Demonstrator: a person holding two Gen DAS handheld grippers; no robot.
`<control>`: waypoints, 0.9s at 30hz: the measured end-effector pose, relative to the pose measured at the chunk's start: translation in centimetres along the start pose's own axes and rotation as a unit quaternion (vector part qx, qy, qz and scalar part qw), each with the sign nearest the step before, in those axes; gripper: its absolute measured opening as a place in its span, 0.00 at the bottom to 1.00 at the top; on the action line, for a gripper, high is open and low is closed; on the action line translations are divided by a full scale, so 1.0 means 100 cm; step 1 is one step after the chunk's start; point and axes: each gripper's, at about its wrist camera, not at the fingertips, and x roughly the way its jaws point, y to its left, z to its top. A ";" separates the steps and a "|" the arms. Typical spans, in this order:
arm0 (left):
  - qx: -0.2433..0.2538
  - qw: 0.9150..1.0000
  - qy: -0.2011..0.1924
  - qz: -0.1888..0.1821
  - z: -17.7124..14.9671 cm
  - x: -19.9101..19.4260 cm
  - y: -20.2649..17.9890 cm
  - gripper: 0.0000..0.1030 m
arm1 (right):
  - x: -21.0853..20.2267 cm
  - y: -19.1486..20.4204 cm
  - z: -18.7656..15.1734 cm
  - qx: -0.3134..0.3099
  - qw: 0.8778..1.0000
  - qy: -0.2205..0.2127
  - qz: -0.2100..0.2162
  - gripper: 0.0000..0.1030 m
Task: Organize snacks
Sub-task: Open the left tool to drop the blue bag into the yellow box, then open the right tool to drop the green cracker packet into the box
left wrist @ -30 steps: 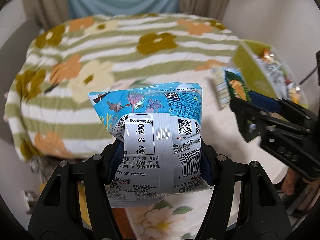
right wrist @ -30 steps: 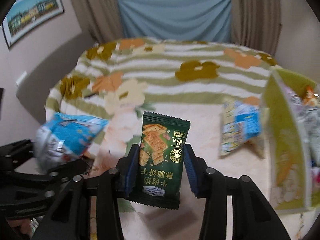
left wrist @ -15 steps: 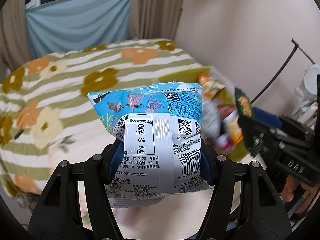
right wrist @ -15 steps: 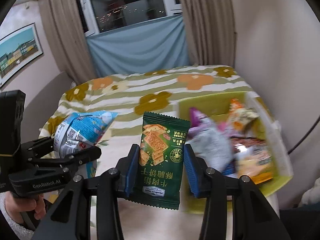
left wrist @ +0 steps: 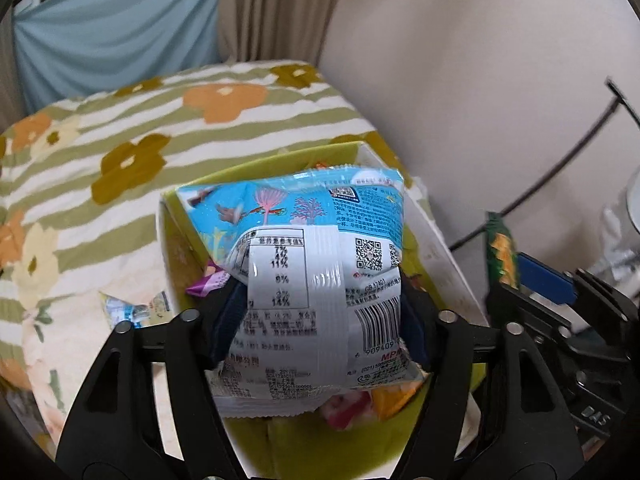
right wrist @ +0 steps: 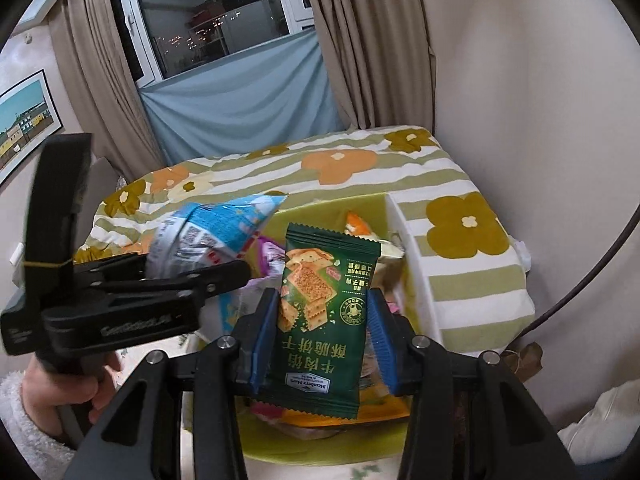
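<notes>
Your left gripper (left wrist: 320, 320) fingers are opening, blue bag (left wrist: 312, 280) between them, above the bin (left wrist: 436, 252); your right gripper (right wrist: 322, 336) clamps the green pack (right wrist: 324, 320) above it.

A striped quilt with orange and olive flowers (right wrist: 348, 168) covers the bed. Behind it hang beige curtains (right wrist: 360, 40) and blue cloth (right wrist: 240, 100) under a dark window (right wrist: 212, 12). A framed picture (right wrist: 24, 128) hangs left.
</notes>
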 end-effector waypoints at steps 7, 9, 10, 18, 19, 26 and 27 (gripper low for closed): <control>-0.021 0.998 -0.008 0.061 -0.017 -0.007 0.008 0.96 | 0.019 -0.021 0.000 -0.008 0.999 0.023 0.027 0.39; -0.030 0.997 -0.012 0.064 -0.025 -0.014 0.012 0.96 | 0.024 -0.025 -0.002 -0.014 0.999 0.027 0.034 0.39; -0.040 0.997 -0.014 0.067 -0.030 -0.019 0.015 0.96 | 0.026 -0.025 -0.002 -0.016 0.999 0.028 0.040 0.39; -0.083 0.991 -0.015 0.101 -0.048 -0.037 0.041 0.96 | 0.046 -0.013 0.014 -0.061 0.994 0.036 0.078 0.39; -0.086 0.991 -0.016 0.104 -0.050 -0.040 0.043 0.96 | 0.050 -0.010 0.017 -0.066 0.993 0.038 0.086 0.39; -0.106 0.986 -0.011 0.131 -0.065 -0.052 0.063 0.96 | 0.070 0.007 0.019 -0.101 0.988 0.049 0.105 0.76; -0.107 0.985 -0.011 0.133 -0.066 -0.053 0.064 0.96 | 0.069 0.008 0.017 -0.103 0.988 0.043 0.106 0.92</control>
